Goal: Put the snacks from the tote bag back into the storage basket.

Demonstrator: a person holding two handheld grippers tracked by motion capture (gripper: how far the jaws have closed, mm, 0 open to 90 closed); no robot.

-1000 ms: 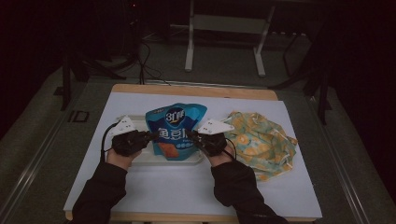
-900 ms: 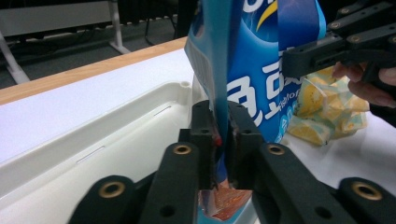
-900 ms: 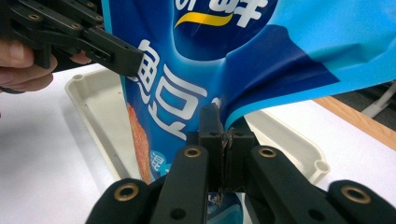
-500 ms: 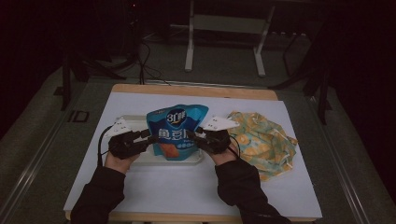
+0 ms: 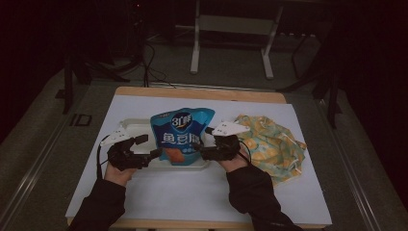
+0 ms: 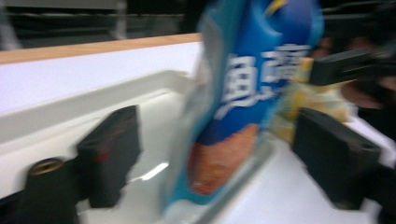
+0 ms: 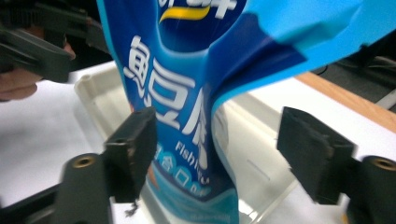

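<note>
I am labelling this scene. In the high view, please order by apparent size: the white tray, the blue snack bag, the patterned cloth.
1. White tray, widest, though partly covered by the bag.
2. Patterned cloth.
3. Blue snack bag.
Cloth and bag look close in size, so their order is unsure.

Both forearms reach forward, side by side. The left tongs (image 5: 150, 146) and right tongs (image 5: 204, 143) point inward toward each other, jaws just opened wide, pads pressing nothing.
</note>
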